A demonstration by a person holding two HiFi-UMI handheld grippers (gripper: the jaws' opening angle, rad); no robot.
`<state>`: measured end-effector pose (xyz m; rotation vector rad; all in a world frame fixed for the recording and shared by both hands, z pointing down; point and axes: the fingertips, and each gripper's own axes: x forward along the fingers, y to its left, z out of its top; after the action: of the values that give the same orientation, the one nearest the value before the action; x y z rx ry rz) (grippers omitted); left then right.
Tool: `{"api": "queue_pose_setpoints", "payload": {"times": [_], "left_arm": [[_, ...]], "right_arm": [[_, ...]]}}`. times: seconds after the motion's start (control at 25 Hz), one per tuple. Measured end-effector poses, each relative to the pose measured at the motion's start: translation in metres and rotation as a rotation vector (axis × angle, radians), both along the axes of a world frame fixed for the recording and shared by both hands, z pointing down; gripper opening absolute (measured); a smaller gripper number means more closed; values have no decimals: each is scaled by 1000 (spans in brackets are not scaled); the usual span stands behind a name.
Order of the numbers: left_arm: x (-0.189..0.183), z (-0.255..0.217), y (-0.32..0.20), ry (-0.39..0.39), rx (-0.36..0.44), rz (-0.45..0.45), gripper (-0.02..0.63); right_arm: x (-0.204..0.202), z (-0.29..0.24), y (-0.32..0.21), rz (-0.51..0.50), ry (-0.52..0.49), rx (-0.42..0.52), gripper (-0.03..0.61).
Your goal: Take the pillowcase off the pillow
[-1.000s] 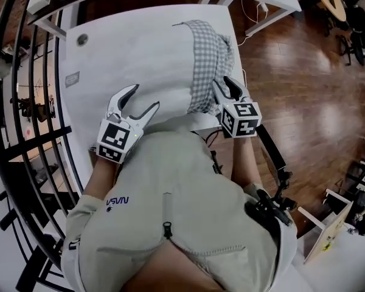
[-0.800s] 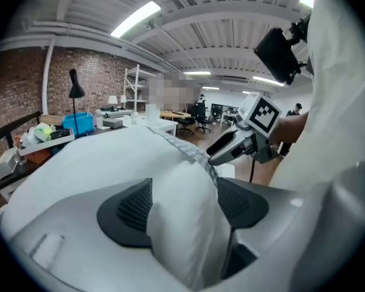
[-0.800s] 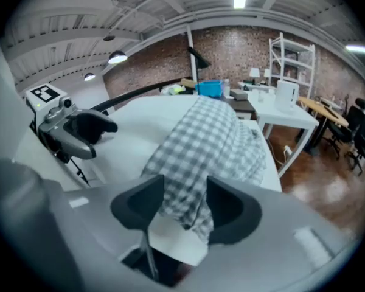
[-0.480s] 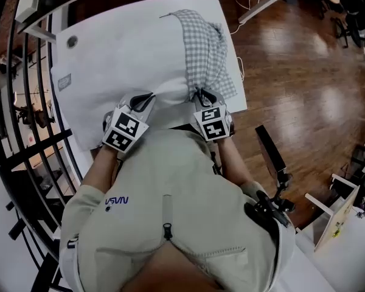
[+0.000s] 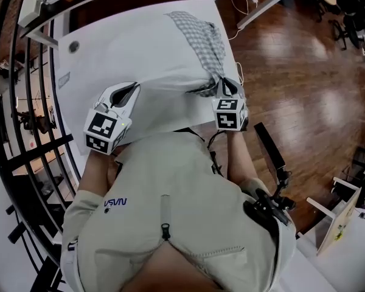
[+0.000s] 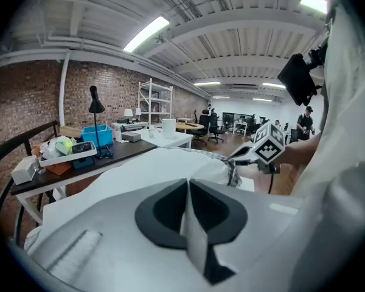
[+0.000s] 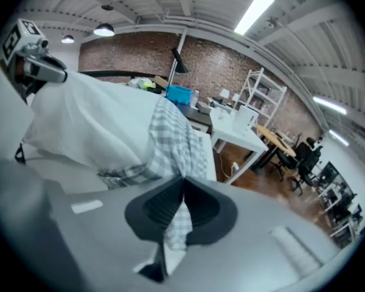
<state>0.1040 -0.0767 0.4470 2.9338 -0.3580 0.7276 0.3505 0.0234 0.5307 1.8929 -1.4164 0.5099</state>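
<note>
Head view: left hand-held gripper [image 5: 129,90] tight on pillow [image 5: 131,50], right hand-held gripper [image 5: 224,86] newly tight on part-off checked pillowcase [image 5: 204,38].

Open-plan office or lab space in a loft-type building: brick wall [image 6: 109,96], exposed white ceiling beams with strip lights [image 6: 146,34], wood floor [image 5: 292,59]. White tables [image 7: 240,132], office chairs [image 7: 304,154] and a metal shelf rack [image 6: 155,102] stand down the room, with people at desks far back, too small to detail. A dark side desk [image 6: 79,163] carries a desk lamp [image 6: 96,102], a blue bin [image 6: 97,135] and clutter; a black railing [image 5: 24,132] runs along one side.
</note>
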Motion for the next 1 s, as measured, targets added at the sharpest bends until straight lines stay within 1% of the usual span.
{"api": "queue_pose_setpoints", "payload": {"times": [0.08,0.16,0.24,0.28,0.4,0.48,0.52,0.6,0.64,0.68,0.72,0.76,0.84,0.88,0.92,0.96,1.0], "left_arm": [[-7,-8,-4,21,2,-31,14],[-16,-12,-8,29,-6,-49,14],[-22,-3,-3,8,-27,-31,14],[-22,5,2,-11,-46,-12,14],[-20,41,24,-71,-133,45,16],[-19,59,39,-110,-177,88,25],[-18,61,47,-121,-186,122,40],[-17,50,67,-115,-194,236,95],[-15,37,77,-92,-196,300,119],[-13,20,83,-55,-186,345,120],[-9,3,81,-15,-158,359,120],[-4,-11,71,17,-112,339,124],[4,-26,31,41,1,223,156],[8,-26,8,34,48,156,180],[12,-23,-14,19,84,98,233],[16,-17,-33,-2,113,51,271],[21,-9,-49,-34,132,21,314]], "right_arm": [[27,3,8,65,64,-22,11],[57,13,19,142,82,-34,9],[75,33,26,179,7,-35,9],[76,46,28,173,-38,-53,9],[64,86,35,119,-114,-170,11],[55,107,42,126,-183,-205,19],[51,112,44,130,-219,-200,35],[48,105,42,116,-273,-139,110],[49,94,39,105,-292,-91,137],[51,80,35,97,-306,-34,141],[53,62,30,89,-316,30,141],[55,42,22,81,-326,99,141],[54,0,-2,49,-351,235,141],[50,-19,-17,24,-364,292,141],[46,-34,-33,-7,-374,336,141],[40,-46,-51,-45,-380,362,141],[32,-52,-70,-89,-380,368,141]]}}
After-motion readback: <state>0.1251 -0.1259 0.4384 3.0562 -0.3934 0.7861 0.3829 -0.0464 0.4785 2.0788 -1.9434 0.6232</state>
